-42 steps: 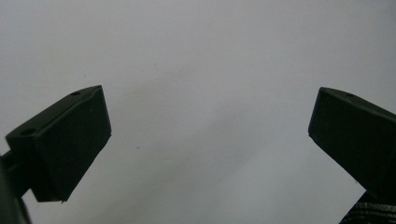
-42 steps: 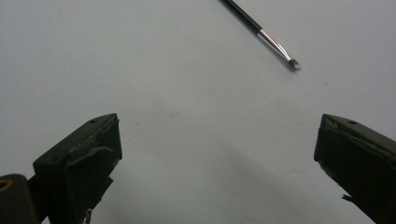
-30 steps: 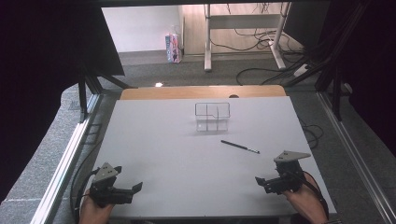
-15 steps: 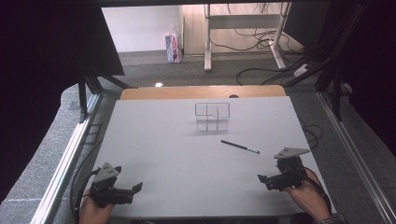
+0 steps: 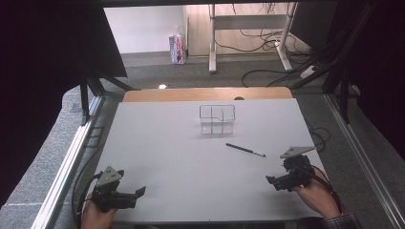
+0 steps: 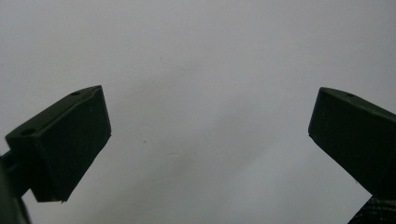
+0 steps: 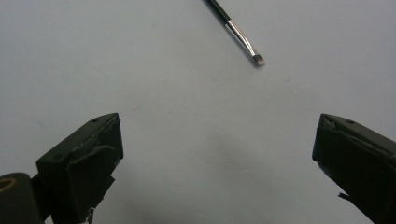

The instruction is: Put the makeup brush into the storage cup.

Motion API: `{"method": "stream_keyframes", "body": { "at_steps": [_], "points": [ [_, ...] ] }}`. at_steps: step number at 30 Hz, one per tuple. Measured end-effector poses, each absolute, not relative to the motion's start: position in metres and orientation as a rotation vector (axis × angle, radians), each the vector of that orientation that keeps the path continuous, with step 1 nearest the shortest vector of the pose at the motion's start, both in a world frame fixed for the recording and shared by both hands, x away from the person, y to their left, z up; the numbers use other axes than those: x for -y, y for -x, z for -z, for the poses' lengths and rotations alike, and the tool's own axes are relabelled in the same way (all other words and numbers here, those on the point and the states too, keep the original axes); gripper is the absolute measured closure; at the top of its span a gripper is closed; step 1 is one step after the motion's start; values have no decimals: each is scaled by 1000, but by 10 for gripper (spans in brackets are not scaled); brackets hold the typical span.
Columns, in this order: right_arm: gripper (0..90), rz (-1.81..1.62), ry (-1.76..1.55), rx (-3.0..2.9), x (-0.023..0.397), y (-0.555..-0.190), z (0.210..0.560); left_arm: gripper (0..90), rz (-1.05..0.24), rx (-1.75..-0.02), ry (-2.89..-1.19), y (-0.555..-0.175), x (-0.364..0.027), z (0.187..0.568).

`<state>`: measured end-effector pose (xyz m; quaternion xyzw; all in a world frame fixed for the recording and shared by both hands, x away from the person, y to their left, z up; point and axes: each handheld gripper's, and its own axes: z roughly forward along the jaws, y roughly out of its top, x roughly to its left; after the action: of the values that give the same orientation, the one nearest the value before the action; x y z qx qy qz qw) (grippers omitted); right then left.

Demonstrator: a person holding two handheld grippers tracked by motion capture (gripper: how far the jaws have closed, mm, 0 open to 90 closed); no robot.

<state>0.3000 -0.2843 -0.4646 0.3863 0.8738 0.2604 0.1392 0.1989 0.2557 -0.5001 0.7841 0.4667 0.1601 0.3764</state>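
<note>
Both claws rest low over the matte white table (image 5: pixel 167 152) with blocky black jaws spread wide, gripping nothing. Ahead of the right claw (image 5: pixel 276 182), just beyond its jaws, lies a thin black brush (image 7: pixel 236 31) with a shiny metal ferrule. Farther ahead stands a clear, boxy organizer (image 5: pixel 217 119). The left claw (image 5: pixel 138 193) faces bare tabletop.

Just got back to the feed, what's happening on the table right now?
Nothing is being handled yet. A person holds the left gripper and the right gripper near the table's front corners, both with jaws wide apart and holding nothing. A thin black brush lies flat on the table, ahead of the right gripper, with its bristle tip toward that side. A clear compartmented organizer stands farther back, near the middle, and looks empty.
</note>
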Motion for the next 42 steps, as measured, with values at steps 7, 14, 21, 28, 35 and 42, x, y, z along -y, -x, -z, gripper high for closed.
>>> {"method": "stream_keyframes", "body": {
  "at_steps": [7, 14, 21, 28, 35, 42],
  "points": [
    [22, -731, -1161, -2542, 285, -308, 461, 2, -410, -1194, -2009, -199, -255, 500],
    [21, -692, -1180, -2542, 284, -317, 461, 2, -411, -1193, -2016, -199, -255, 500],
    [14, -703, -1202, -2532, 277, -326, 460, 2, -417, -1190, -2020, -199, -254, 500],
    [11, -698, -1197, -2548, 270, -336, 458, 2, -418, -1187, -2025, -199, -254, 500],
    [8, -674, -1180, -2579, 264, -345, 457, 2, -420, -1185, -2029, -199, -253, 500],
    [10, -658, -1152, -2607, 257, -354, 454, 2, -422, -1182, -2034, -199, -253, 500]
  ]
}}
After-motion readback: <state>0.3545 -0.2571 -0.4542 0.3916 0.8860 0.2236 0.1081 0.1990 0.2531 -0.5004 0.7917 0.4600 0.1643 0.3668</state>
